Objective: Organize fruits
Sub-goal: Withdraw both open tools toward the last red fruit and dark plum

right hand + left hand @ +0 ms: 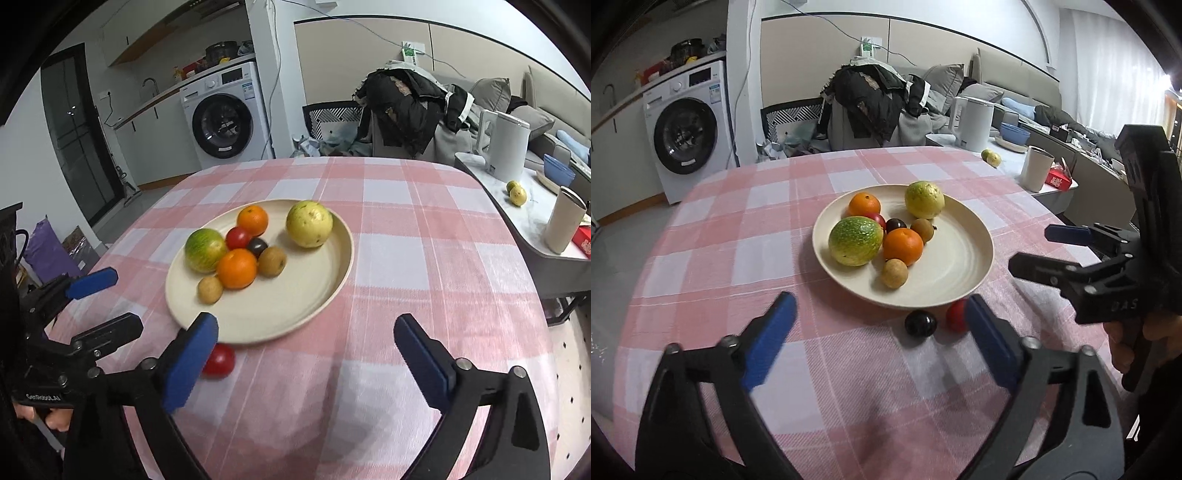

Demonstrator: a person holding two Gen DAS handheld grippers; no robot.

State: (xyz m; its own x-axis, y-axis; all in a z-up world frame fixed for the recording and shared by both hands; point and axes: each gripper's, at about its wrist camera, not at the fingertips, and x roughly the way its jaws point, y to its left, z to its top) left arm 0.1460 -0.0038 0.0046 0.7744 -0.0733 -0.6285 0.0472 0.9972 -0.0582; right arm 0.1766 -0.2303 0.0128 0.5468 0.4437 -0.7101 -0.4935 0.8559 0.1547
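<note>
A cream plate (960, 258) (295, 306) on the pink checked tablecloth holds several fruits: two oranges (903, 246) (236, 268), a green melon-like fruit (855, 241) (205, 250), a yellow guava (924, 199) (309, 223), small brown fruits, a red tomato and a dark one. On the cloth by the plate's near rim lie a dark plum (920, 324) and a red tomato (956, 314) (219, 361). My left gripper (882, 328) (99, 306) is open, just before them. My right gripper (306, 354) (1038, 247) is open and empty, right of the plate.
A side table at the right holds a white kettle (973, 122) (508, 144), a beige cup (1036, 168) (563, 221), blue bowls, a red box and two small yellow-green fruits (991, 157) (516, 192). A chair with clothes and a washing machine (689, 133) stand behind.
</note>
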